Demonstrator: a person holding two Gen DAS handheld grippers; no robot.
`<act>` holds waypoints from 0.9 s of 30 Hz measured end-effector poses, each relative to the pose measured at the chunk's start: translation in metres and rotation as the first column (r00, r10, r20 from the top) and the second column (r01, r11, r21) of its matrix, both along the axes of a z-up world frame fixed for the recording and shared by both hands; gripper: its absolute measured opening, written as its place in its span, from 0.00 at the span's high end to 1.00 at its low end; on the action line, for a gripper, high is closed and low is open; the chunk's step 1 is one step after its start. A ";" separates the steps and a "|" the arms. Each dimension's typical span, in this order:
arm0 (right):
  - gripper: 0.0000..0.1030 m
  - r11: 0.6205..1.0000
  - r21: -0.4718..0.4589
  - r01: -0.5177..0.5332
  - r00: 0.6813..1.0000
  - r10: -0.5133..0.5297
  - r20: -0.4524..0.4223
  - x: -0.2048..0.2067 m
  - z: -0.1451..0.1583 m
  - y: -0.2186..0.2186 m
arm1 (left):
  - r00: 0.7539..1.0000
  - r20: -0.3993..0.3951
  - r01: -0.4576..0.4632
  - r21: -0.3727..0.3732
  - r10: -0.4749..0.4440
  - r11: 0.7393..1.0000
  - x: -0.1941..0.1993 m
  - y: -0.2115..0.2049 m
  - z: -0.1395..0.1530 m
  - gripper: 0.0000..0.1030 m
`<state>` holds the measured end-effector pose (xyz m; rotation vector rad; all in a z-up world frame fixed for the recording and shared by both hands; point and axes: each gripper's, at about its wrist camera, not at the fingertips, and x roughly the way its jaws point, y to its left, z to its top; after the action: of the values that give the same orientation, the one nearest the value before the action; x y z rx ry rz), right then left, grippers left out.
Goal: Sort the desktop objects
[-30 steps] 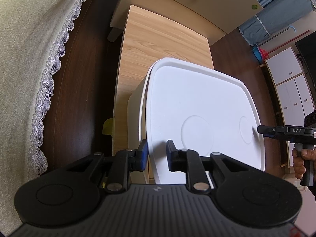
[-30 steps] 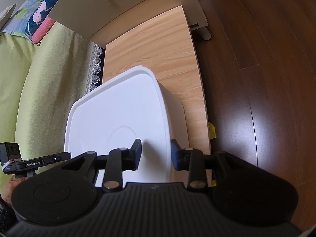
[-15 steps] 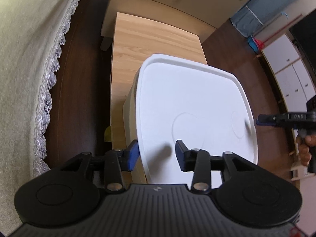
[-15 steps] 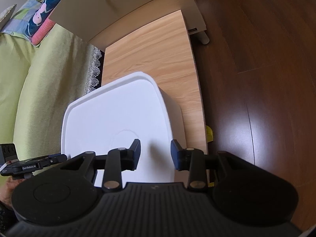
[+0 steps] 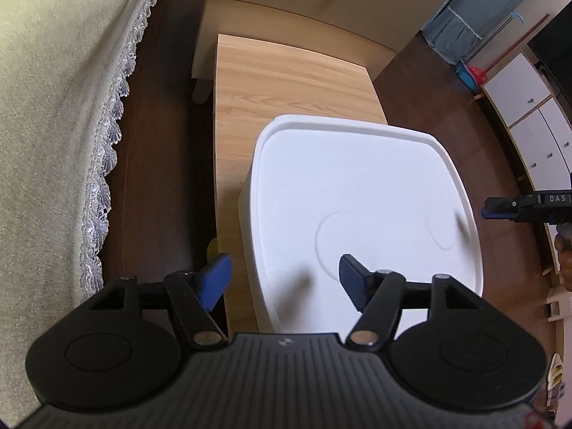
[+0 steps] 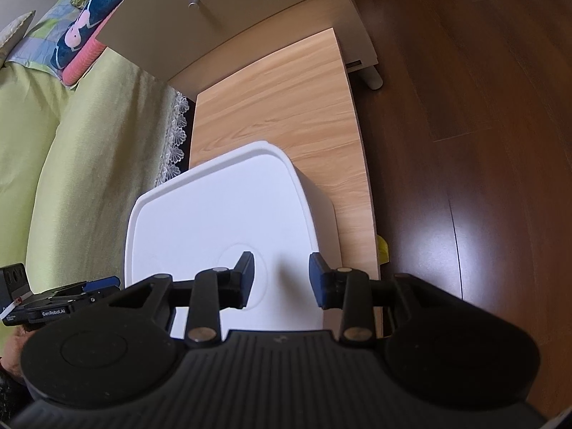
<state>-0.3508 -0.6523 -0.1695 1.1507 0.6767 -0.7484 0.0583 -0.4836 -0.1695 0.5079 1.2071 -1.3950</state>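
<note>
Hovering over white lidded box (image 5: 361, 193) sitting near end of desk (image 5: 286, 82). Left gripper (image 5: 282, 279) fingers spreading wide, straddling box's left lid edge; right gripper (image 6: 280, 275) fingers gaping narrower, empty, above right edge.

box (image 5: 361, 193): plain white, lid too
table (image 5: 286, 82): light wood grain
floor (image 6: 464, 107): dark brown
sofa cover (image 5: 53, 107): pale green (white lace edge)
pads (image 5: 214, 280): blue

White box (image 5: 361, 193) near edge hidden — yellow object (image 6: 382, 248) mostly behind table (image 6: 286, 107)
</note>
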 end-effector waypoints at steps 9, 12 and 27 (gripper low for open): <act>0.70 1.000 0.008 0.005 1.000 -0.005 -0.015 -0.002 -0.004 0.003 | 0.998 0.046 -0.033 0.027 0.032 0.999 0.006 0.000 -0.006 0.34; 0.64 1.000 0.004 -0.004 0.999 0.004 -0.040 0.002 -0.006 0.005 | 0.997 0.076 -0.020 0.051 0.016 0.999 0.003 -0.001 -0.010 0.34; 0.38 0.994 -0.035 -0.106 0.955 0.092 -0.283 0.023 -0.028 0.014 | 0.988 0.155 -0.020 0.115 0.001 0.993 -0.004 -0.007 -0.024 0.21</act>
<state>-0.3276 -0.6383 -0.1974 0.9659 0.9421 -0.8476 0.0540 -0.4903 -0.1939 0.6783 1.1669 -1.2569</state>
